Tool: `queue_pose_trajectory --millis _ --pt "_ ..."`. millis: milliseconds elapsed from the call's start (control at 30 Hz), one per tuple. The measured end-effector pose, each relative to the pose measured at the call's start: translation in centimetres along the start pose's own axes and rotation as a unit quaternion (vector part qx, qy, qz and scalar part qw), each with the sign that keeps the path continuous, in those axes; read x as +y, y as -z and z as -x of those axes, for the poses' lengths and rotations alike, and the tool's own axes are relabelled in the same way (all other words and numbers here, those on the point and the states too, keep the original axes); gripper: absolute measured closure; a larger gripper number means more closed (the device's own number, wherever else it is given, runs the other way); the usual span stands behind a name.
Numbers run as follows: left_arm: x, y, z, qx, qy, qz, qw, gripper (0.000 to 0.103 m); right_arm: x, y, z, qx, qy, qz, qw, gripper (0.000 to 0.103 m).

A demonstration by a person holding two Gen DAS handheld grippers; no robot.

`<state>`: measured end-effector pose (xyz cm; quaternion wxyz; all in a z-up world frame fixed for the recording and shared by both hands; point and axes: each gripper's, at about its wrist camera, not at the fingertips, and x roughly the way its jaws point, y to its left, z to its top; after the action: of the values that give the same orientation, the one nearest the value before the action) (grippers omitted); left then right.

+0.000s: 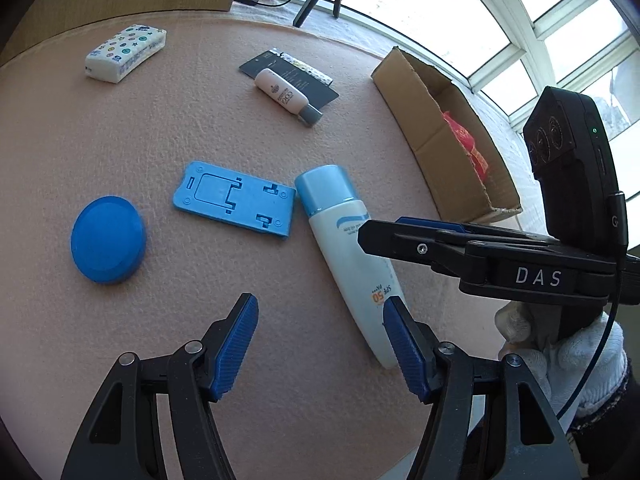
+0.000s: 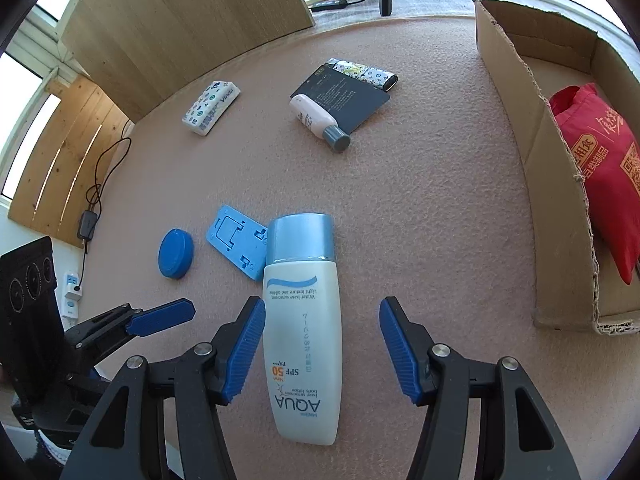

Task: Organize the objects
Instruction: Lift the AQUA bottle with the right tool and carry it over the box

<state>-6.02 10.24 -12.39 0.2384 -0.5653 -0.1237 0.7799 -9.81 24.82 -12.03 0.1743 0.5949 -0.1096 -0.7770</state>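
A white sunscreen bottle with a light blue cap lies on the pink mat, cap pointing away. My right gripper hangs over it, open; the bottle sits between the fingers, against the left pad and apart from the right one. In the left wrist view the same bottle runs under my right gripper. My left gripper is open just left of the bottle's lower end, with only mat between its pads. A flat blue phone stand and a round blue lid lie to the left.
An open cardboard box with a red bag stands at the right. Farther back lie a small white bottle on a dark card, a patterned case and a tissue pack. A gloved hand holds the right gripper.
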Motion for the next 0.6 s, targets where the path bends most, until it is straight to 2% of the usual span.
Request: queue_pose_trajectory --millis 133,233,333,500,567,600 --pt "-1.2 0.2 -1.2 0.007 0.014 0.000 0.9999 0.039 -0.1 0.0 -0.4 0.012 -0.019 0.004 1.000 0.048" --pt "-1.8 0.2 -1.7 0.012 0.017 0.001 0.9998 0.044 0.0 0.2 -1.1 0.028 -0.029 0.012 0.999 0.050" --pt "-2.1 0.3 -2.1 0.015 0.015 0.004 0.9998 0.045 0.1 0.4 -1.6 0.037 -0.038 0.016 0.998 0.052" --pt "-2.4 0.1 -2.9 0.020 0.016 0.009 0.9996 0.055 0.0 0.4 -1.8 0.038 -0.049 0.020 0.998 0.053" --pt "-2.7 0.1 -3.1 0.021 0.015 0.006 0.9997 0.057 -0.1 0.4 -1.9 0.042 -0.055 0.025 0.997 0.062" --pt "-2.8 0.1 -3.2 0.020 0.013 0.006 0.9997 0.057 -0.1 0.5 -1.9 0.045 -0.060 0.026 0.997 0.062"
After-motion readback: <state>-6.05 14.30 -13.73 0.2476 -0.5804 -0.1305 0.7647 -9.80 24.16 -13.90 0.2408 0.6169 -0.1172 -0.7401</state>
